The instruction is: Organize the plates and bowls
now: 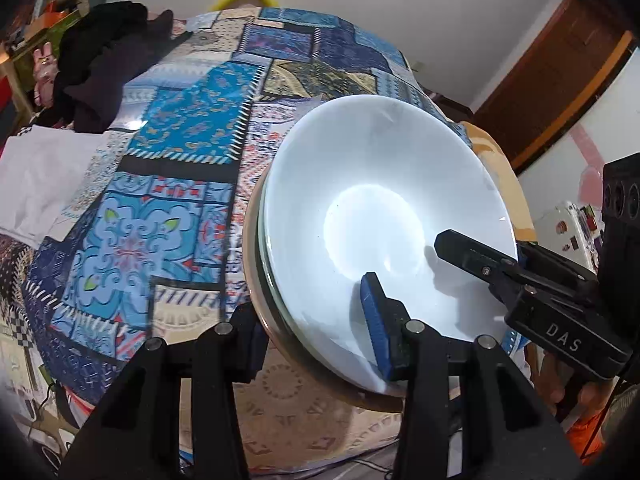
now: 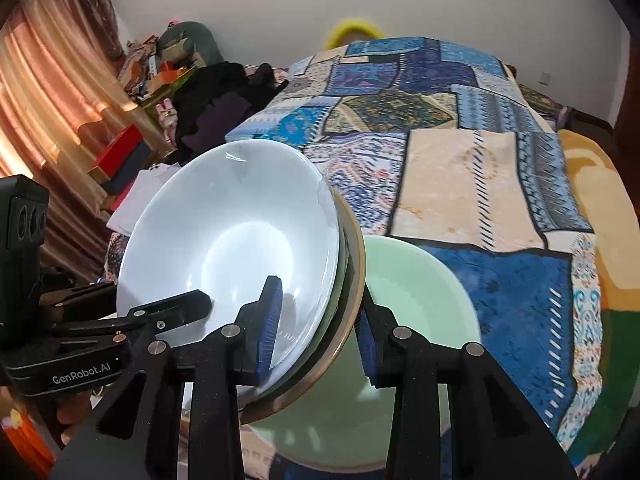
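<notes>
Patchwork bedcover [image 2: 480, 184] lies beneath my stack of dishes [image 2: 224, 240], white on top. My left gripper [image 1: 316, 344] and right gripper [image 2: 316, 328] each clamp its rim, narrowly parted. Beside the stack, the green bowl [image 2: 420, 300] remains unstacked; placement is pending.

We see a white bowl [image 1: 384, 216] of glossy, smooth ceramic with bright glare at its centre, stacked on a plate with a dull metallic-looking rim [image 2: 354, 280]. At four o'clock of it lies a pale green bowl [image 2: 420, 300], satin-smooth. The bed's patchwork cover [image 1: 180, 160] is matt printed cloth. Each hand-held gripper's [image 1: 320, 320] fingers are matt black plastic with ribbed blue pads [image 2: 270, 320].
</notes>
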Available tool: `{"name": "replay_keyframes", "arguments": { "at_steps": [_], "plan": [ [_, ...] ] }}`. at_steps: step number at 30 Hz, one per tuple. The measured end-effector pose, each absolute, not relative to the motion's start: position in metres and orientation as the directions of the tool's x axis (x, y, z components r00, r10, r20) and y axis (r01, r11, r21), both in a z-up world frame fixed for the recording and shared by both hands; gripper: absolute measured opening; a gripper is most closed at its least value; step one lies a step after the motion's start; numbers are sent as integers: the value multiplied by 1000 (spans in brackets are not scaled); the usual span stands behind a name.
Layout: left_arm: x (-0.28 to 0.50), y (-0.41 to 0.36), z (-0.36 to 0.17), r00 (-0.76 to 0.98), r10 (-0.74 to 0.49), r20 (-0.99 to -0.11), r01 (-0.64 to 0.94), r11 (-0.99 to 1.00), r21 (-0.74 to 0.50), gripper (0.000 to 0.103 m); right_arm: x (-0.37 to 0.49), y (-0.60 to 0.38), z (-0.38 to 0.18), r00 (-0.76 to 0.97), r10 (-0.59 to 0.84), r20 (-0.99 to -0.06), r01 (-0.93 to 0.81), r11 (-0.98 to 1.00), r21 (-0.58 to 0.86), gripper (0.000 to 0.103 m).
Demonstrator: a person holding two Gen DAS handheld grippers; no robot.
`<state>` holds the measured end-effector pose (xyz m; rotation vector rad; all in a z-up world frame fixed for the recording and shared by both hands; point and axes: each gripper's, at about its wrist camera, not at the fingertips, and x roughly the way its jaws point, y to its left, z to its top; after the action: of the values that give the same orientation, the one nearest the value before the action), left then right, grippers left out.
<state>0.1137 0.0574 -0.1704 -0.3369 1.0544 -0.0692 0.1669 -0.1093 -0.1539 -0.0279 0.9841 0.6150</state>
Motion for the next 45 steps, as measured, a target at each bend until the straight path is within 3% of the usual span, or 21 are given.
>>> {"name": "replay_keyframes", "arguments": {
  "at_steps": [35,42,45],
  "plan": [
    [145,8,-208,383,-290,-877,-9,948,-317,41,168,-160,-184,378,447,-811,-388,872,299,35],
    [134,18,-187,453,-226,-862,-31,963,-269,43,159,-170,-163,448,420,-789,-375,890,261,52],
    [127,22,-173,486,-211,-848,-33,965,-259,46,153,-175,-147,483,427,-764,-380,889,257,53]
  ]
}}
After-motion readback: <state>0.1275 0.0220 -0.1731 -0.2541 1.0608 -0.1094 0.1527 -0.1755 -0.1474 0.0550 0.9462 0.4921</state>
